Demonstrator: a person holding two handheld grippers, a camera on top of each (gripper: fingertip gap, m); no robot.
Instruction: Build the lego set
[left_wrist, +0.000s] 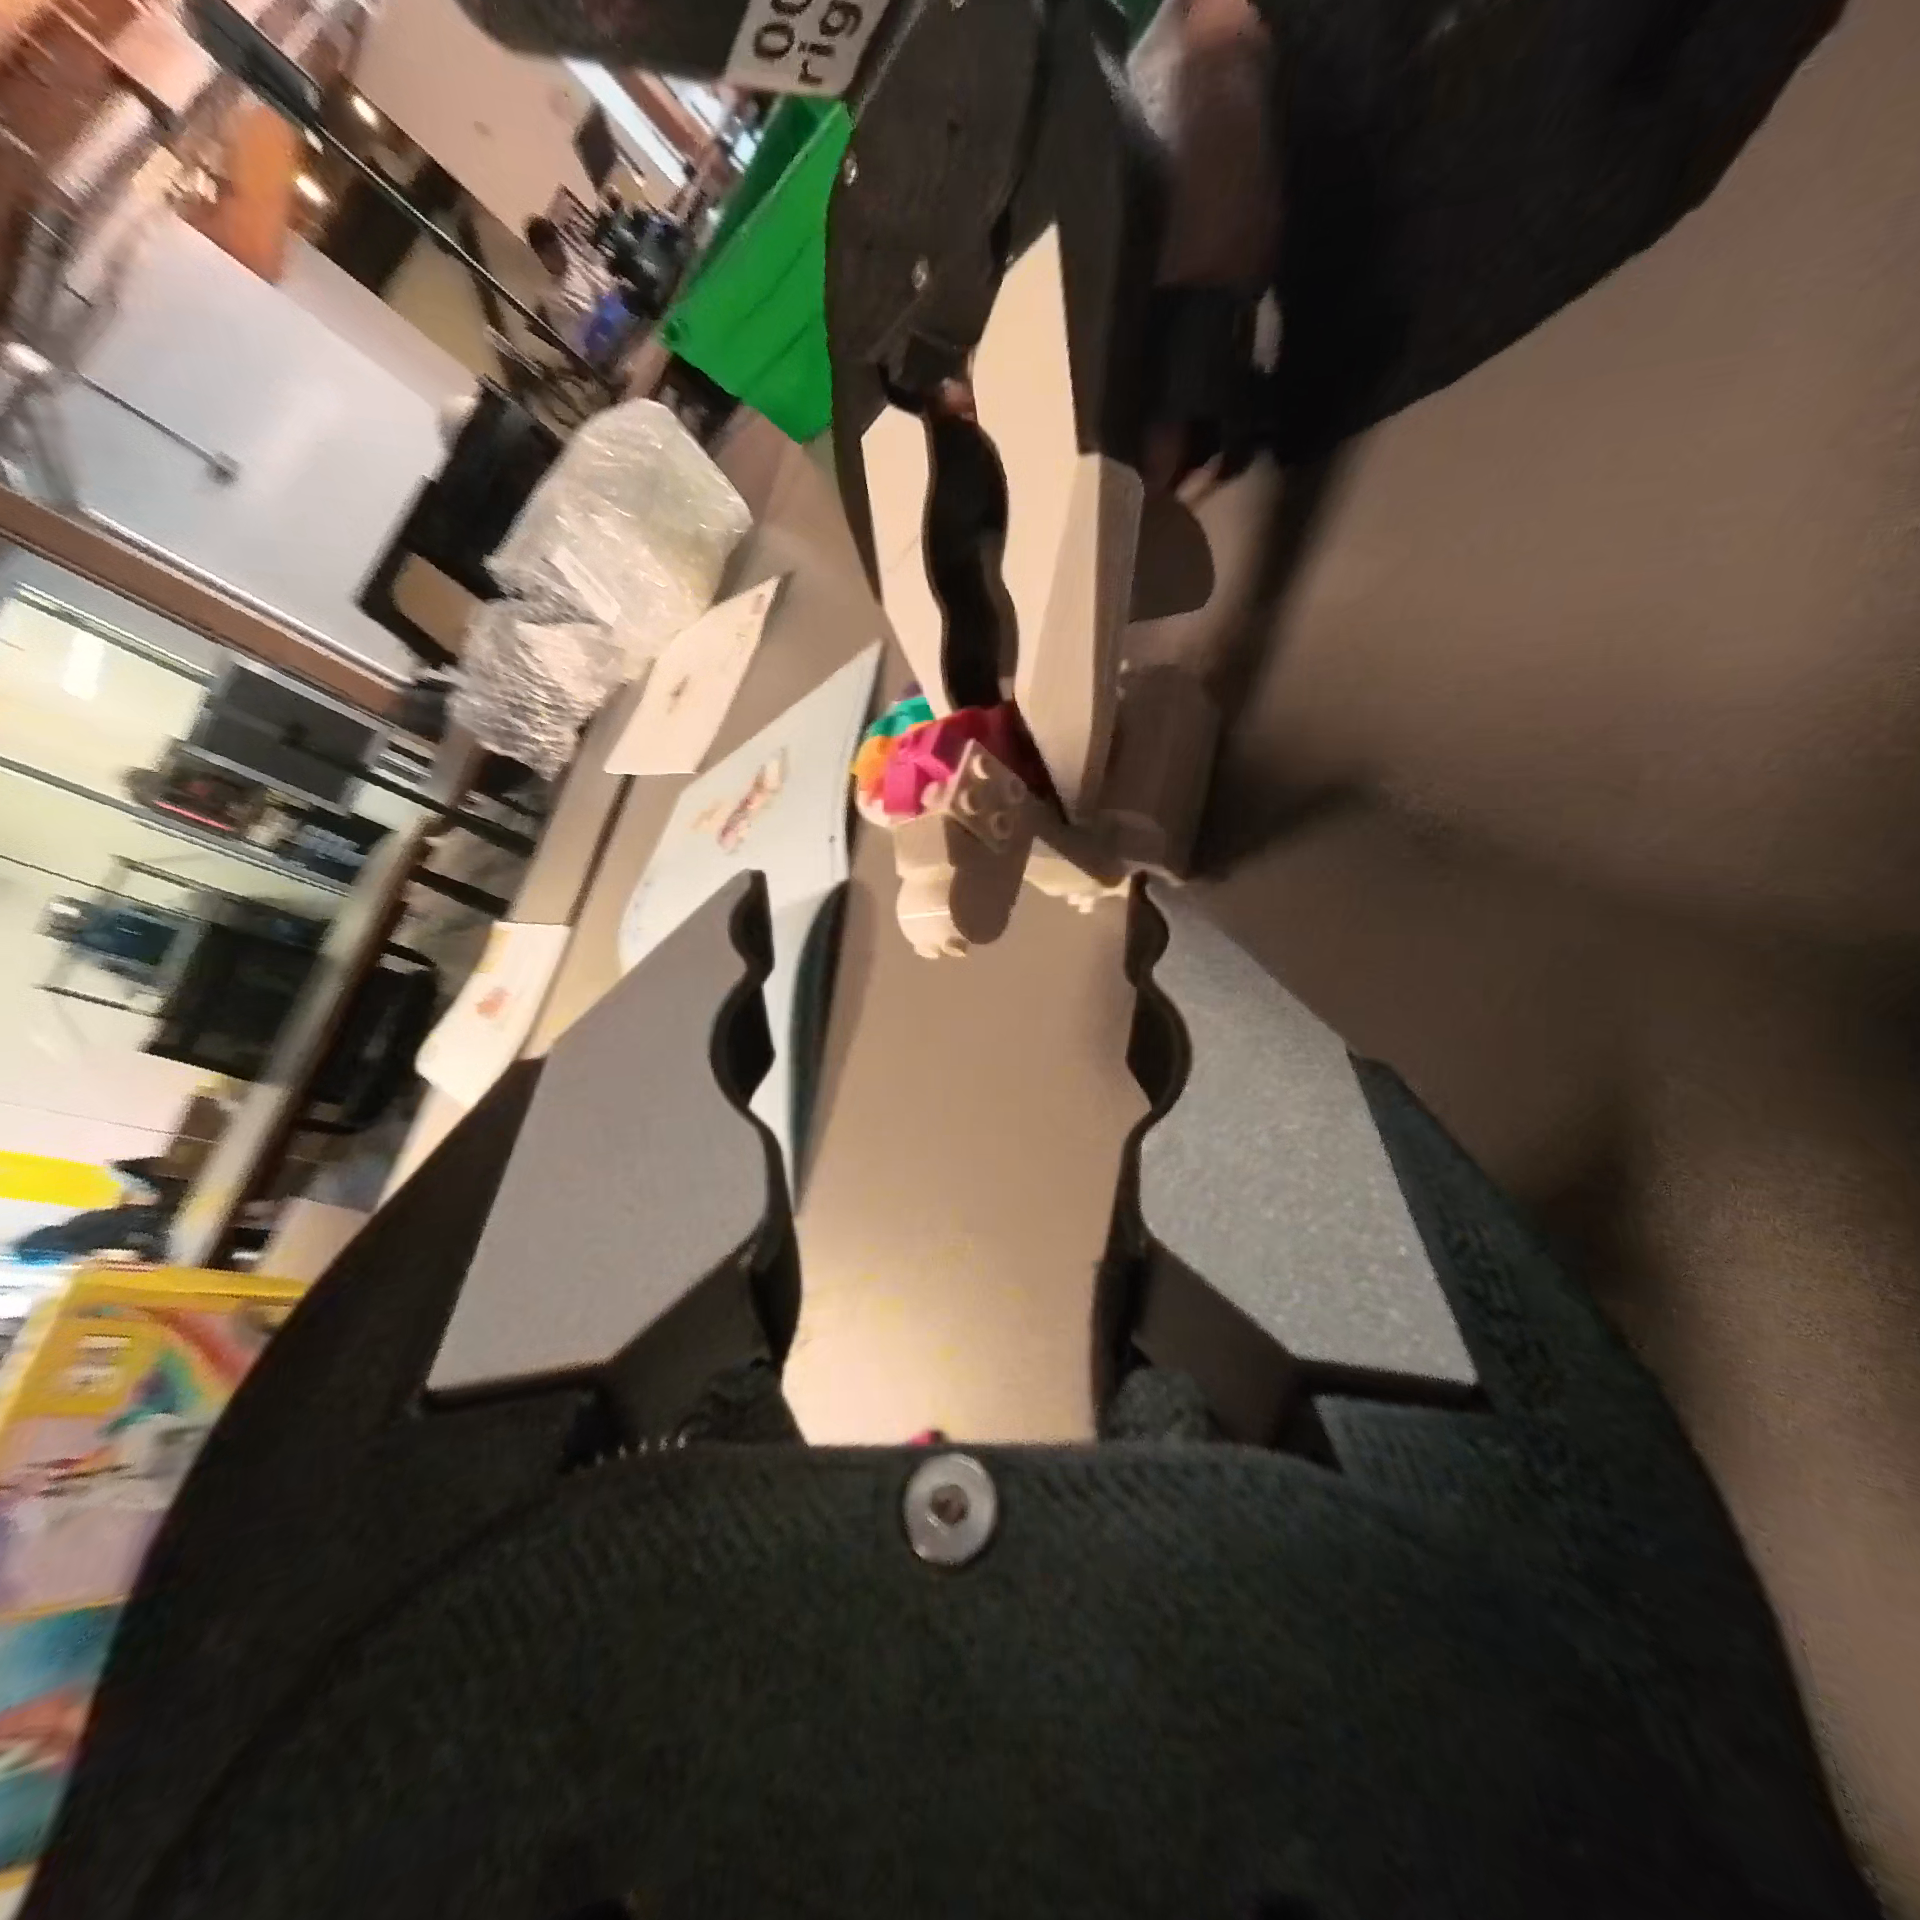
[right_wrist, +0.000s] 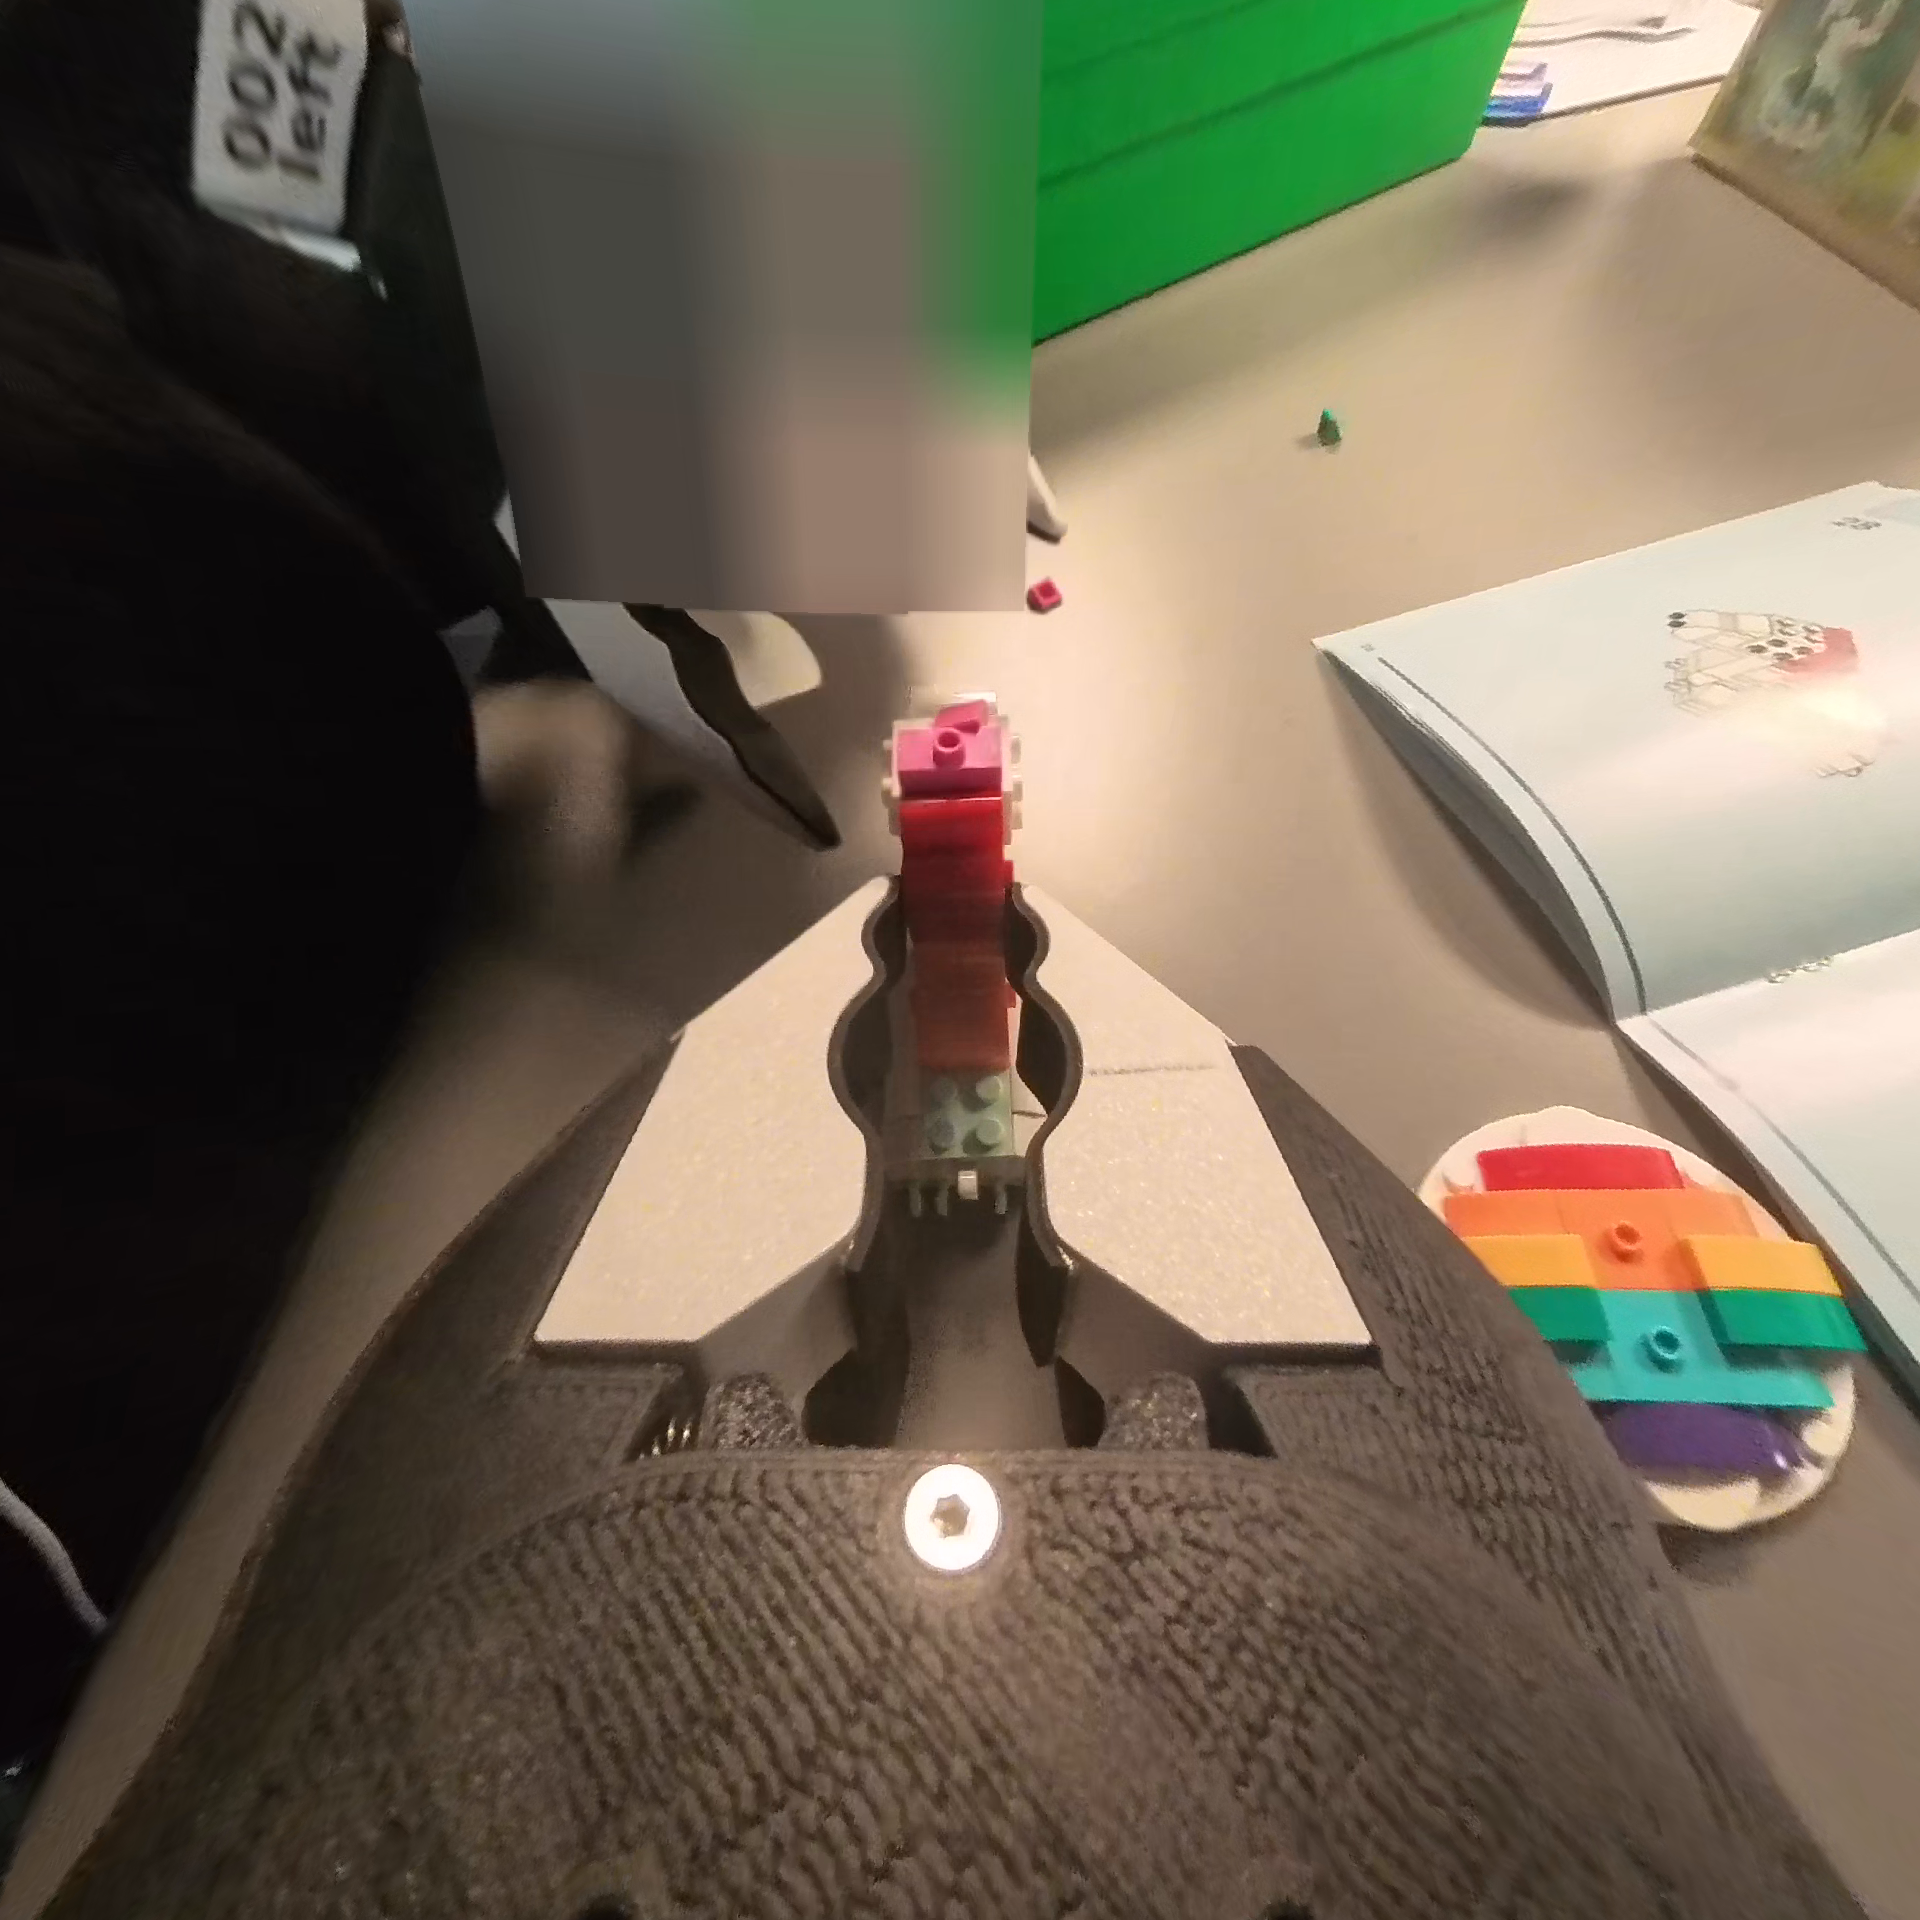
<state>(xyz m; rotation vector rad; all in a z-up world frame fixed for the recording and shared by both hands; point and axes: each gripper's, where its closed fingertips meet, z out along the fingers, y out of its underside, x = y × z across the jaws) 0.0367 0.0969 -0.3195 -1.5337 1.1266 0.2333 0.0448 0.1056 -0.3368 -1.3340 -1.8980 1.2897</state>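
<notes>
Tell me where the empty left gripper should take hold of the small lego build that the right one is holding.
Grip the magenta top end of the lego build, coming head-on from beyond it. The right gripper clamps the red and green lower part, so only that end sticks out free. The left gripper is open and already faces it.

Left gripper (left_wrist: 951, 914) rolled sideways, low over the surface, fingers (left_wrist: 665, 1101) spread wide with nothing between. Right gripper (right_wrist: 954, 904) closed, fingers (right_wrist: 748, 1029) pinching a brick stack held along their length. In the left wrist view, right gripper (left_wrist: 1023, 769) just ahead, coming in from above, tips close to the left gripper's tips. Dark sleeve (right_wrist: 156, 727) behind the left gripper.
</notes>
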